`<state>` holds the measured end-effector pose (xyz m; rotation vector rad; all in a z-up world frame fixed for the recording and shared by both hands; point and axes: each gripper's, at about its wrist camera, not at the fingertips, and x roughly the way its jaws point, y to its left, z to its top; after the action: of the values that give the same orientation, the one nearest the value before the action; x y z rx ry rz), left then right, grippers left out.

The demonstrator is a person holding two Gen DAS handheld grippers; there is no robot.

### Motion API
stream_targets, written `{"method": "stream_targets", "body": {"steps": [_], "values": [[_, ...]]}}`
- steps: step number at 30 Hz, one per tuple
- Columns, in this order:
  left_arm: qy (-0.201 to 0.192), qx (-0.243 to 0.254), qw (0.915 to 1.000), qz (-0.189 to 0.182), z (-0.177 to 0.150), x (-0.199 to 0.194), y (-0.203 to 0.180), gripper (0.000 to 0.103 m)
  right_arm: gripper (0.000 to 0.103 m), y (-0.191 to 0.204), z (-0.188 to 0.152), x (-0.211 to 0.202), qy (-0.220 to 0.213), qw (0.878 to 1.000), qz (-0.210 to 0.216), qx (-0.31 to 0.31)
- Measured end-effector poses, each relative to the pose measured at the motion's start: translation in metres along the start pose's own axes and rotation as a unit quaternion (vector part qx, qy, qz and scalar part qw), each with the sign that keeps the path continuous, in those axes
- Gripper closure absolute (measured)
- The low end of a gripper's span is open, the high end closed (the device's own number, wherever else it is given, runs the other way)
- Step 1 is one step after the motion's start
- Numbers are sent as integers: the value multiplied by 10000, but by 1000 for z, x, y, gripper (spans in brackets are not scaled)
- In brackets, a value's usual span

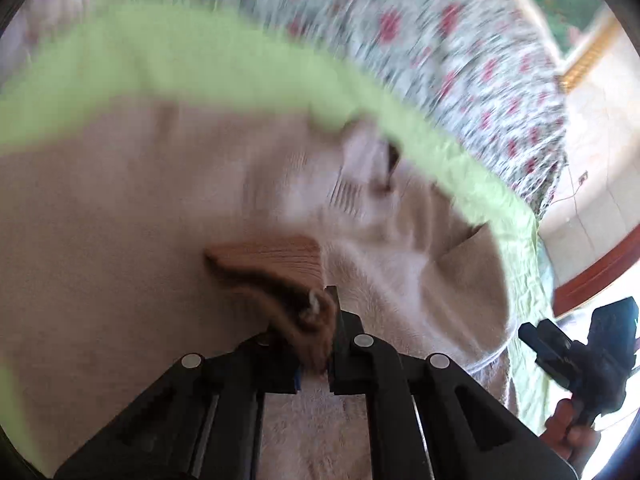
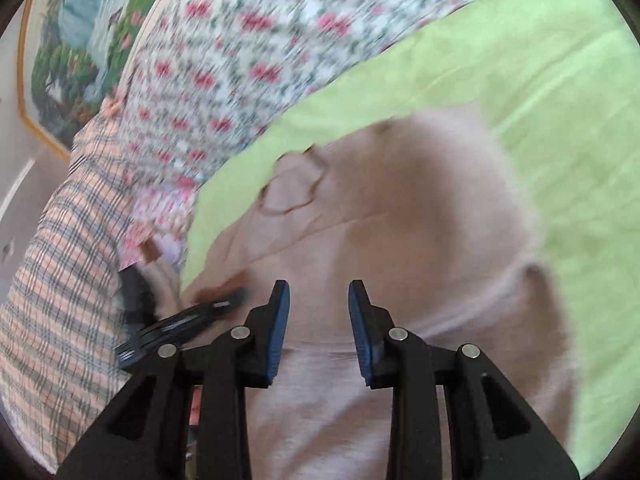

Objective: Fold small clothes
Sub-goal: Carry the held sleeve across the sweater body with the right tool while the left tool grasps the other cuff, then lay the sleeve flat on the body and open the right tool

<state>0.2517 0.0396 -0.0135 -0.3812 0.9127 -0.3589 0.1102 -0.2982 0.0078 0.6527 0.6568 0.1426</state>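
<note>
Both views motion-blurred. Pale pink garment [image 1: 140,220] is lying spread on a light green sheet [image 1: 180,64], filling the middle of both views, sheet showing past it from 9 through 12 to 3 o'clock in the left wrist view. Left gripper [image 1: 326,320] is pinching the garment's brown ribbed trim [image 1: 276,264]: jaws are pressed together on the fold of trim, which is bunching up between the fingers and running off toward 10 o'clock. Right gripper [image 2: 319,300] is hovering over the pink fabric [image 2: 400,220] with jaws part-spread, nothing between the blue pads [image 2: 280,332]; can't tell whether the tips are touching the cloth. In the left wrist view the right gripper is sitting at 4 o'clock, off the garment edge, with a hand [image 1: 568,432] gripping its handle. In the right wrist view the left gripper is showing at 9 o'clock, tips on the brown trim. Floral-print bedding [image 2: 248,48] is lying beyond the sheet at 12 o'clock, plaid fabric [image 2: 60,260] at 8 to 9 o'clock, framed landscape picture [image 2: 72,52] at 10 o'clock
</note>
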Motion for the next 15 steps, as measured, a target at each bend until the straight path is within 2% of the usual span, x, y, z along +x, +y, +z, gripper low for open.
{"method": "stream_targets", "body": {"steps": [1, 2, 4, 7, 8, 10, 12, 13, 15], "values": [[-374, 158, 9991, 106, 0, -21, -2, 96, 71, -7, 3, -6, -71, 9999, -114, 30], [-571, 213, 9979, 213, 0, -33, 1, 96, 70, -15, 8, -12, -134, 9996, -234, 78], [-732, 216, 9958, 497, 0, -44, 17, 96, 67, -29, 16, -15, -199, 9988, -425, 166], [-368, -109, 9989, 254, -1, -33, 47, 92, 64, -44, 31, -5, -145, 9976, -644, 201], [-308, -107, 9992, 223, -1, -30, 49, 89, 61, -48, 36, 0, -101, 9973, -696, 185], [-141, -58, 9996, 219, -2, -19, 50, 78, 49, -54, 46, 14, -19, 9968, -792, 111], [2, -17, 9998, 182, -4, -8, 49, 76, 46, -63, 56, 30, 99, 9959, -898, 64], [90, 82, 9997, 190, -4, -1, 47, 76, 46, -64, 63, 41, 194, 9957, -906, 69], [148, 345, 9987, 357, -10, 7, 39, 98, 46, -66, 71, 57, 340, 9952, -913, 49]]}}
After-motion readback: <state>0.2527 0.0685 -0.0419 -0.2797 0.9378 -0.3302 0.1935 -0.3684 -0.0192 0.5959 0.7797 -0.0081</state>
